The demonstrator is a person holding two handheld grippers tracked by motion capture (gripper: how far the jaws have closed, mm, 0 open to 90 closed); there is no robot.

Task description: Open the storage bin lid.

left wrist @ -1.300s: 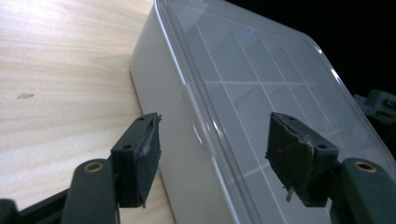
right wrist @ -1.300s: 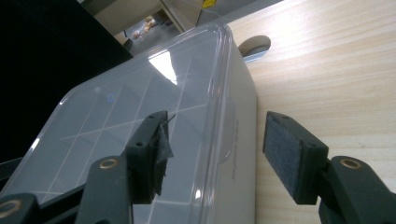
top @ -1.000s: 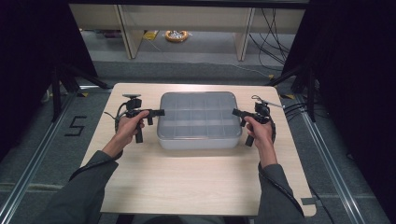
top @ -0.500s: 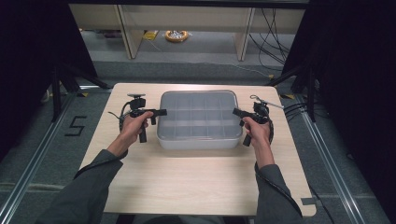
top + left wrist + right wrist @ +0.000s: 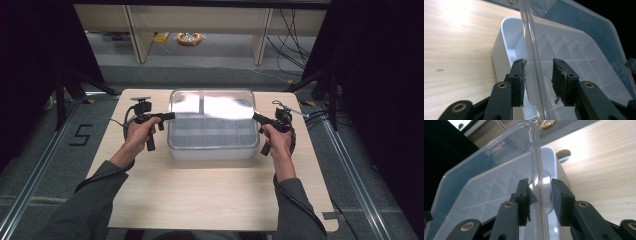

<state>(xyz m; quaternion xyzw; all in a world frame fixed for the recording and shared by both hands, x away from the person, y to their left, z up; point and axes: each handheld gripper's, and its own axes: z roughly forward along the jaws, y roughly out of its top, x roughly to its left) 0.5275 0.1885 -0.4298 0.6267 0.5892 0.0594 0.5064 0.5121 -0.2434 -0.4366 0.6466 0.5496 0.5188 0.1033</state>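
Clear lid (image 5: 212, 106) edge between both claws' jaws

A pale wooden table (image 5: 200, 200) stands on grey floor; beyond it, a coiled yellow cable (image 5: 188, 38) lies beneath shelving.

A recording lab: black curtains (image 5: 30, 75), floor rails (image 5: 35, 175), loose cables (image 5: 295, 35), taped number (image 5: 82, 135) beside wooden table (image 5: 200, 195).

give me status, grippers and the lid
Left gripper and right gripper each straddle a side edge of the clear lid, jaws open. Lid tilted up off the divided box. Nothing in the way.
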